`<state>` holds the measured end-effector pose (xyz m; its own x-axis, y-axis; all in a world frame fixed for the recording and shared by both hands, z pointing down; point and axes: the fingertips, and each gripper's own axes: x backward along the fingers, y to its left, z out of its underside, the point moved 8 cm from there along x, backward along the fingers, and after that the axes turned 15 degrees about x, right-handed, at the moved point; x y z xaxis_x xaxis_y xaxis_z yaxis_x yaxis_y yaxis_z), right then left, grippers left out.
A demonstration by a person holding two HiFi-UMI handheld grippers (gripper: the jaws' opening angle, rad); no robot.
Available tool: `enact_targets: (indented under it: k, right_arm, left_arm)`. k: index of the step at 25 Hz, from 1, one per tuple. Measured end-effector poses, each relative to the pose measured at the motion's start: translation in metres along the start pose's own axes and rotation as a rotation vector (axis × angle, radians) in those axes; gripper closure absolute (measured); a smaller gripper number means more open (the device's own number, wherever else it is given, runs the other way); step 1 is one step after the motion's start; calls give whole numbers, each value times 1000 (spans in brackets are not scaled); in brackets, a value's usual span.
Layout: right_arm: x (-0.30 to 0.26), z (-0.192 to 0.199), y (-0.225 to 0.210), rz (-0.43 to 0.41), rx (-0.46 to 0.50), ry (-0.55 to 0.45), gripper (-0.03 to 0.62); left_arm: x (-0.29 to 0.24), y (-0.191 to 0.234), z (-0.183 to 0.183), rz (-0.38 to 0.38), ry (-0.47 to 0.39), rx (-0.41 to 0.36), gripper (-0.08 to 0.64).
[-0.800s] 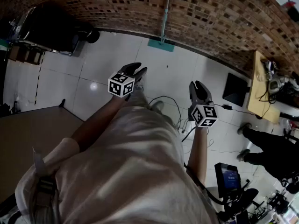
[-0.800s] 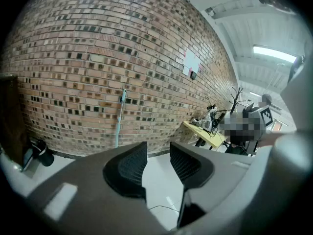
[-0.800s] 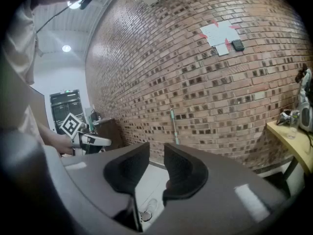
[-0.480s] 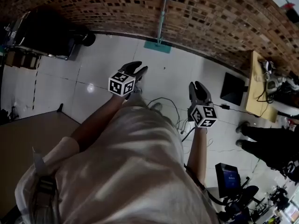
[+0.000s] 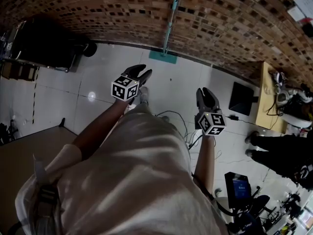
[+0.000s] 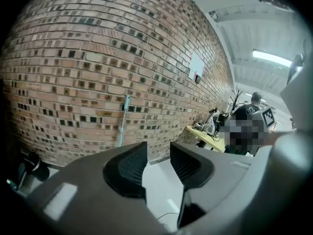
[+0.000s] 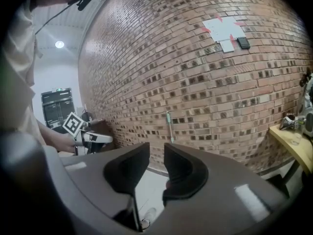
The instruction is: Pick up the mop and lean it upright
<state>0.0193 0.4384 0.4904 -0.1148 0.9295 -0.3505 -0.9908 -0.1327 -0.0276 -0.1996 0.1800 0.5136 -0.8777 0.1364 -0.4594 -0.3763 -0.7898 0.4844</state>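
Note:
The mop (image 5: 168,27) stands upright against the brick wall, its teal head (image 5: 163,57) on the white floor. Its pale handle also shows in the left gripper view (image 6: 122,122) and in the right gripper view (image 7: 169,126), far ahead of both. My left gripper (image 5: 141,71) hovers in the air well short of the mop, open with nothing between its pads (image 6: 128,169). My right gripper (image 5: 207,93) hangs to the right, a little nearer me, shut and empty; only a thin slit shows between its pads (image 7: 182,166).
Dark equipment (image 5: 49,43) stands by the wall at the left. On the right are a wooden desk (image 5: 268,97) with clutter and a black panel (image 5: 243,94) on the floor. Cables (image 5: 176,115) trail across the tiles. A person (image 5: 283,155) stands at the right.
The head view has drifted, so the mop and wall sit slightly higher and more to the left. Both grippers hold about the same place in the air, empty.

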Motion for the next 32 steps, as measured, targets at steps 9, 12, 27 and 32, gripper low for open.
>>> enact_targets:
  k: [9, 12, 27, 32]
  right_arm:
    - [-74, -28, -1, 4, 12, 20, 505]
    - [-98, -37, 1, 5, 16, 23, 505]
    - [-220, -74, 26, 27, 22, 6, 505]
    - [-240, -82, 36, 30, 27, 8, 505]
  left_arm:
    - [-28, 59, -47, 15, 3, 17, 394]
    - [-35, 75, -58, 22, 7, 20, 394]
    - [-48, 168, -127, 86, 16, -25, 394]
    - [-53, 186, -139, 104, 15, -35, 394]
